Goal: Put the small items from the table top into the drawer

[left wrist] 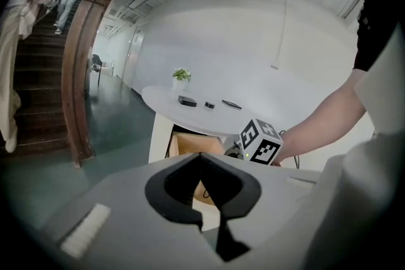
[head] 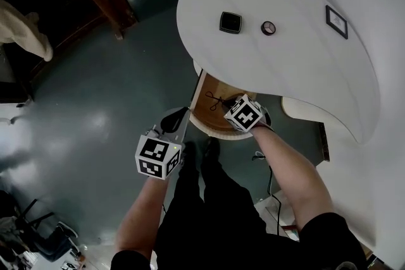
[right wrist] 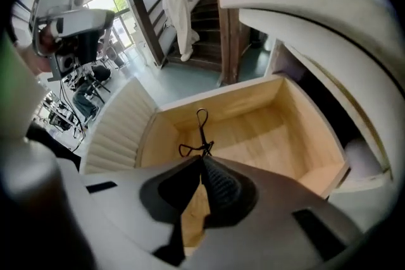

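Right gripper view is showing the right claw pressed together at its tips and, as far as I am making out, pinching the near end of a black eyelash curler. The curler is sitting inside the open drawer, over the pale wooden floor toward the left wall; whether it is resting on the wood yet I cannot tell. To finish this step well, I am thinking the person should be lowering it until it lies flat, spreading the claw only then, and backing out straight so the tips are not snagging the thin loops. The curler is looking slight and spindly, all dark wire, with one long loop pointing away. The left claw is hanging outside the drawer's front, pressed together on nothing. Farther off, on the white tabletop, a square black case, a small round pot and a dark-framed card are waiting to be moved.
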Demonstrator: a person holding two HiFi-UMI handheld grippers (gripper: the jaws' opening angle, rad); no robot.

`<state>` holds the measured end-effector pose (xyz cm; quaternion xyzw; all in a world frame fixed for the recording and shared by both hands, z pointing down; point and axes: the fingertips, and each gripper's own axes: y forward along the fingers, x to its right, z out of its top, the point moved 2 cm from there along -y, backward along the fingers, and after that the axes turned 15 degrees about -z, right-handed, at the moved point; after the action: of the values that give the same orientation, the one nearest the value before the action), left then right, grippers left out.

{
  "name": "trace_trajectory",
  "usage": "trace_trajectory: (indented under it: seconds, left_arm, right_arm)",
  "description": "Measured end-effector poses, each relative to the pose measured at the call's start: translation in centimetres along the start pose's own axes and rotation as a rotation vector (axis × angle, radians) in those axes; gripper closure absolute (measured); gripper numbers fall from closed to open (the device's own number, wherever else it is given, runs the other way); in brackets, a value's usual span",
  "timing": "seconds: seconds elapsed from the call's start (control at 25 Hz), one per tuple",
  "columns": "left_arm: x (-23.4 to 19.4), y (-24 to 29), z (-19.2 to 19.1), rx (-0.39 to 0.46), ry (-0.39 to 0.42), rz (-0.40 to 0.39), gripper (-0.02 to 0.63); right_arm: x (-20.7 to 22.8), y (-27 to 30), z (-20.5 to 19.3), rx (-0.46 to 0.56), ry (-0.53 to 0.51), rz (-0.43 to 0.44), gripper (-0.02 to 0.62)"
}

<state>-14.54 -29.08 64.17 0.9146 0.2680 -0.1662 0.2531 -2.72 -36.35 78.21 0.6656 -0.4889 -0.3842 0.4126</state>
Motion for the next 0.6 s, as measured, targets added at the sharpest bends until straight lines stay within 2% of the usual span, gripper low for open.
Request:
trace_trajectory:
  seconds: [0.32,0.6]
  left_arm:
    - [-0.6,-0.4,-0.1,0.003,-0.011,0.026,0.595]
    - [-1.6,-1.8,-1.0,-0.008,-0.023,0.065,0.595]
  right_arm:
    - [-0.6,3.2,-0.5,-0.076,-0.160,0.027,0.574]
    - [-1.2,5.2,-1.5,-0.127,-0.186,0.066,0.574]
